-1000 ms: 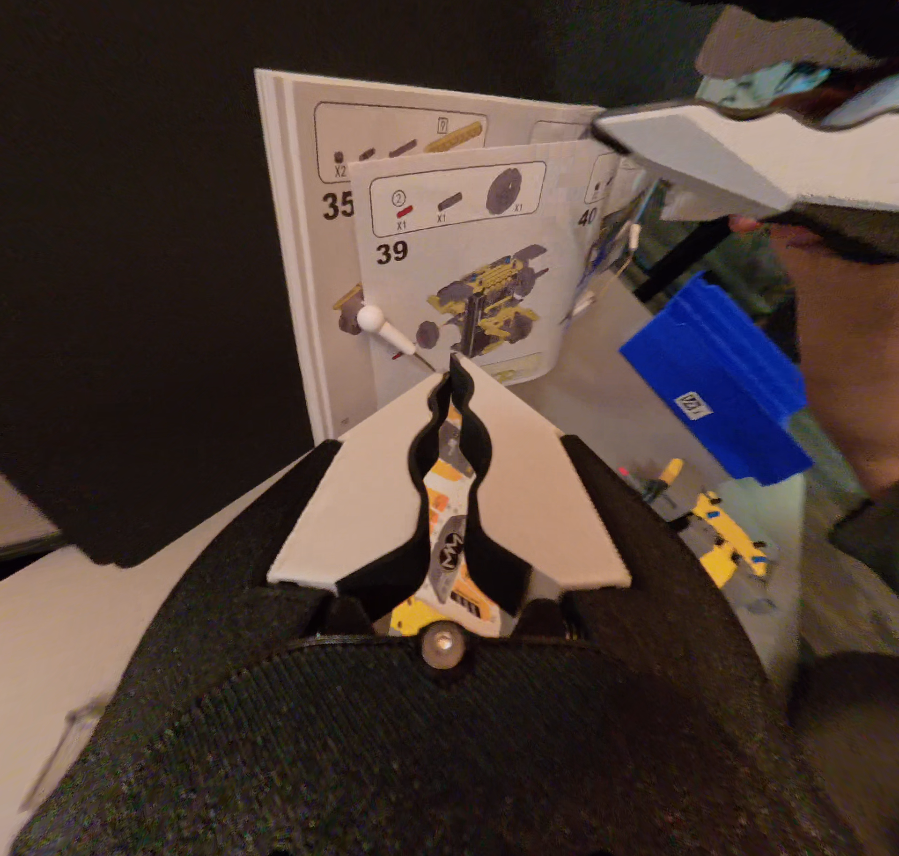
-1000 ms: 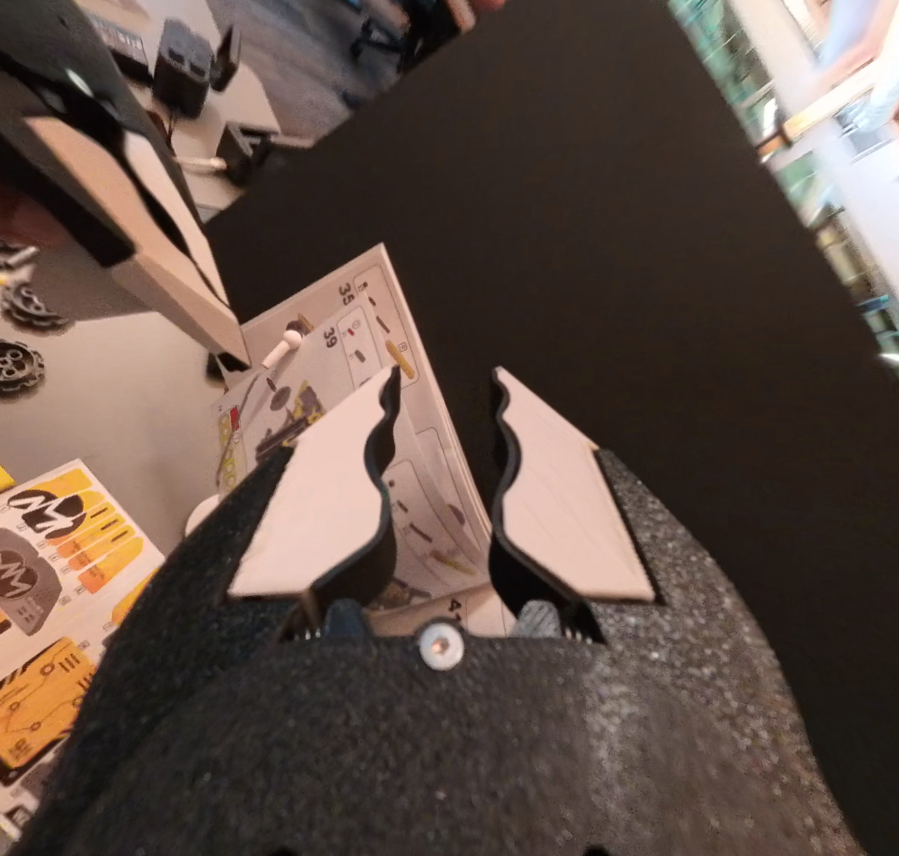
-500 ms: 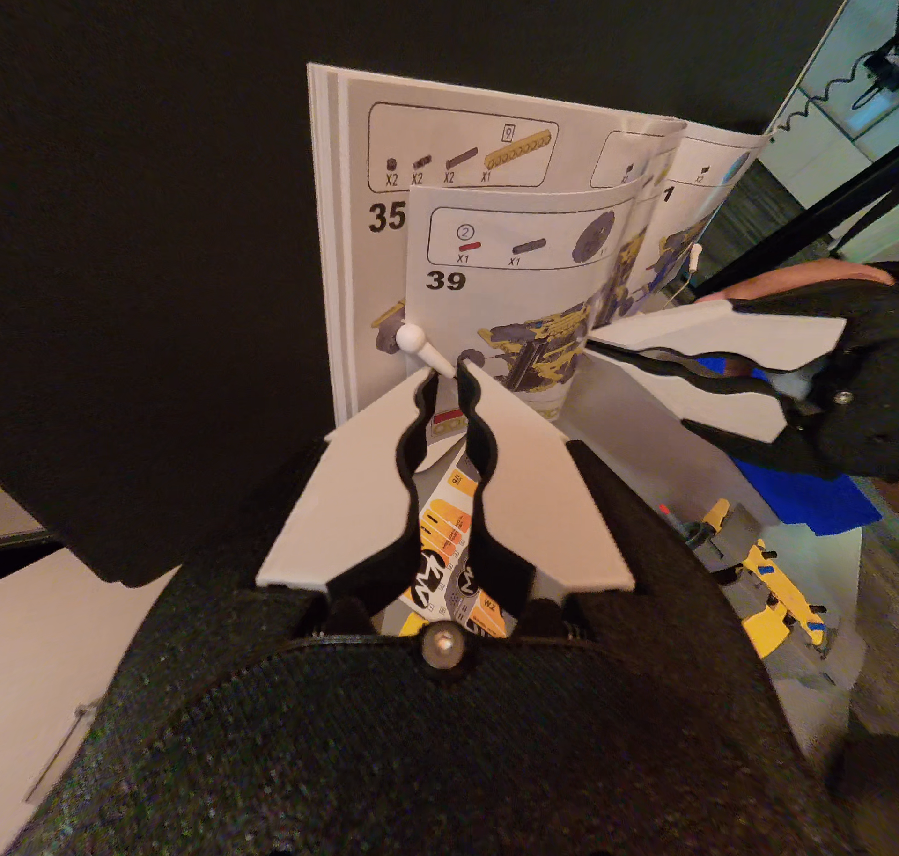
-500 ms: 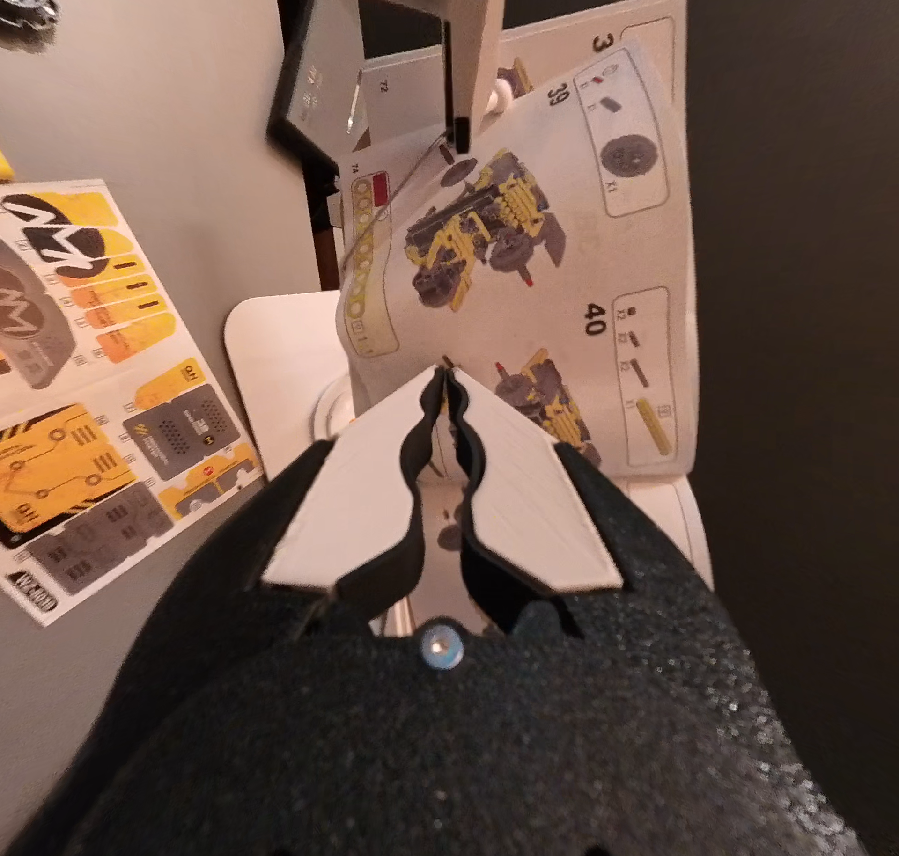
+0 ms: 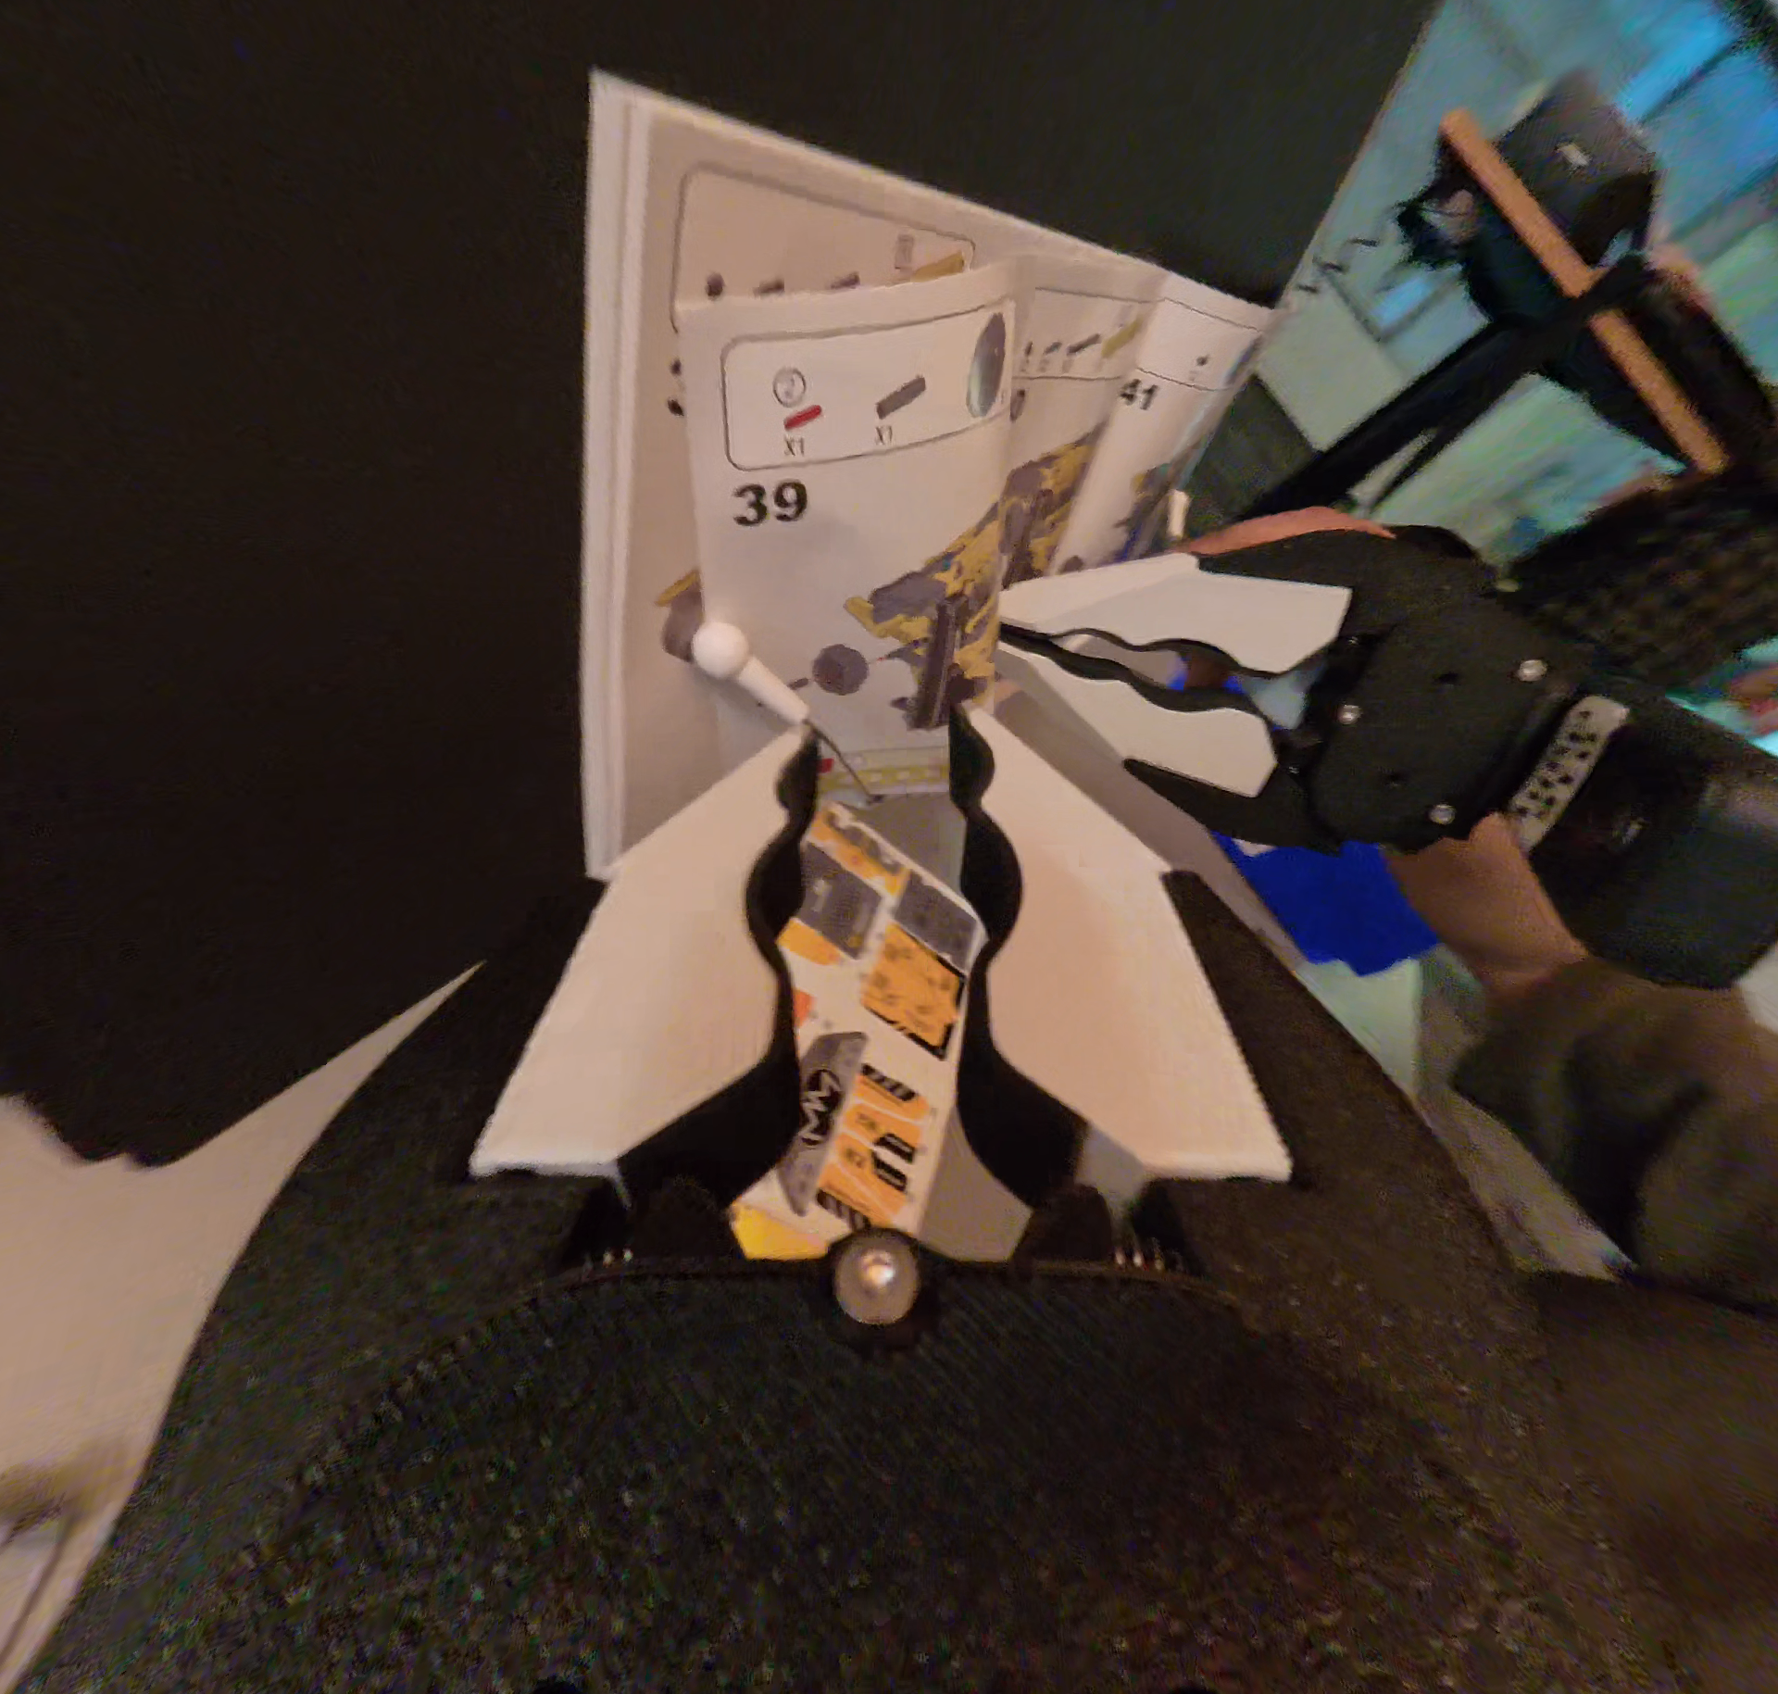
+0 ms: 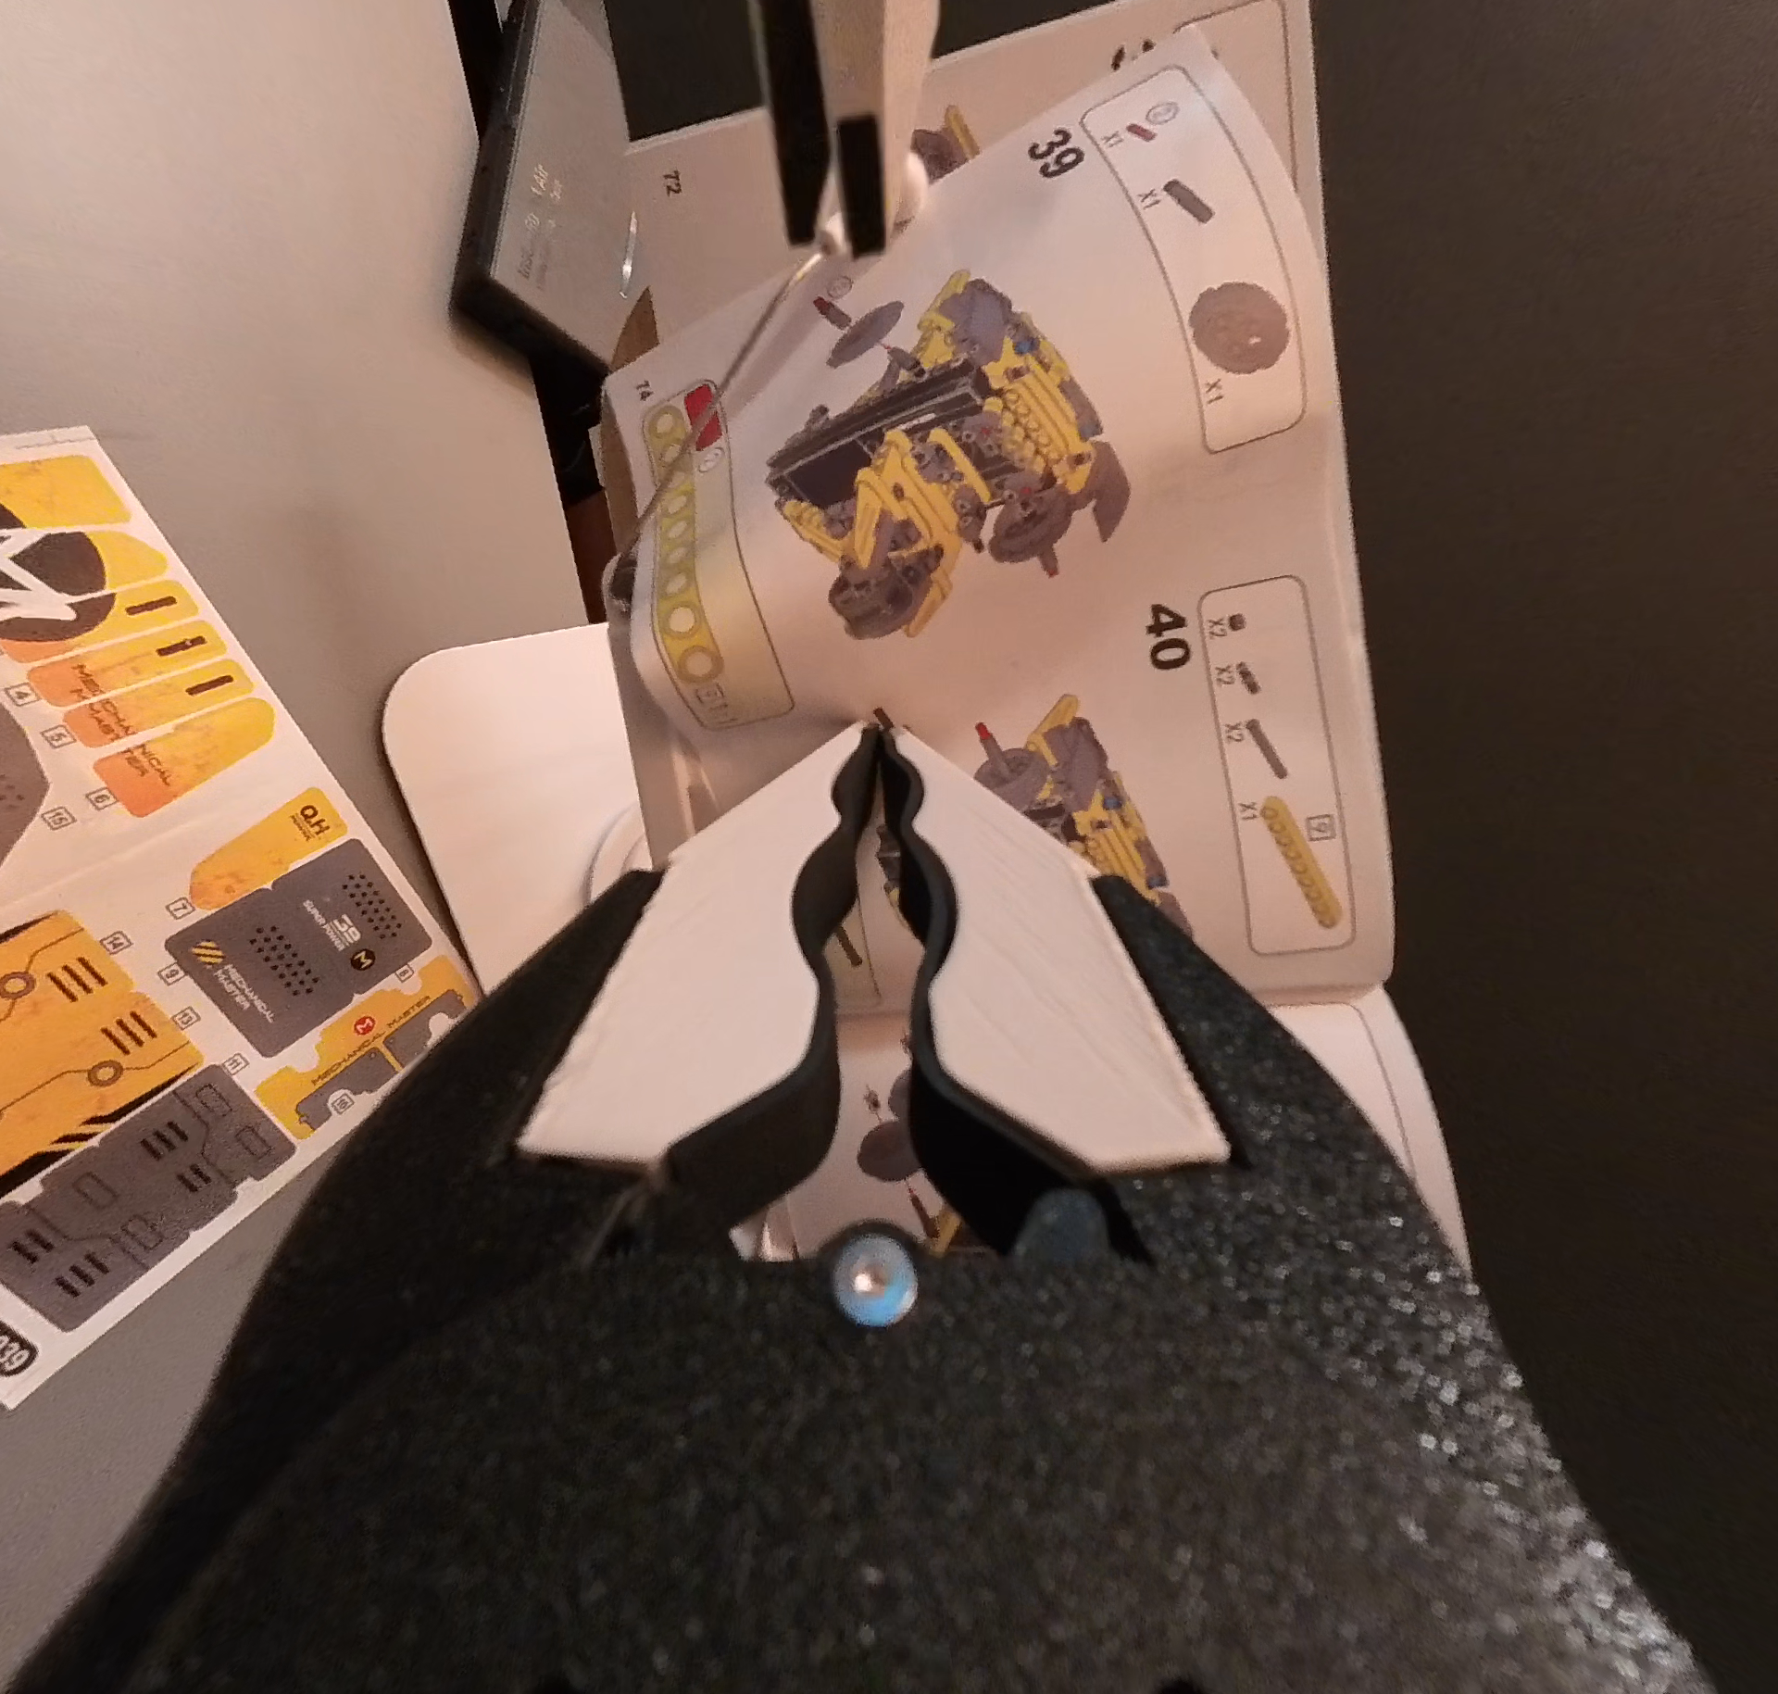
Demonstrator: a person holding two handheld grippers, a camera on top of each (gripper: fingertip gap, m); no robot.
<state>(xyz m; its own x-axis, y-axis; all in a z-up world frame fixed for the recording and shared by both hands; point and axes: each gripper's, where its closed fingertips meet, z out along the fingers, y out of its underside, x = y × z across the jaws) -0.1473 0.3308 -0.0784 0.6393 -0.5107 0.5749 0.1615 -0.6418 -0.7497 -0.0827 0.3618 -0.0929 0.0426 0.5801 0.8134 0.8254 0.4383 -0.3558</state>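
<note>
An instruction booklet [image 5: 847, 455] stands upright on a white stand [image 6: 500, 762] against a black backdrop. One page [image 6: 1010, 397] curls forward. A wire page-holder arm with a white ball tip [image 5: 720, 652] rests on that page. My left gripper [image 5: 880, 743] is open, its fingertips just below the page's bottom edge, and the holder wire runs by the left tip. My right gripper [image 6: 877, 732] is shut on the curled page's edge. It also shows in the left wrist view [image 5: 1145, 676], coming in from the right. The left fingers [image 6: 856, 89] show at the top of the right wrist view.
A yellow and grey sticker sheet [image 6: 144, 878] lies flat on the pale table [image 6: 289, 252], in front of the stand. A black flat device [image 6: 529, 195] stands beside the booklet. A blue bin [image 5: 1328, 907] and a dark tripod [image 5: 1587, 320] are to the right. Across from one pair of fingers to the other is roughly 8 cm.
My left gripper went from shut to open under the page. My right gripper swung in from above, closed on the page's edge, and the page now curls further.
</note>
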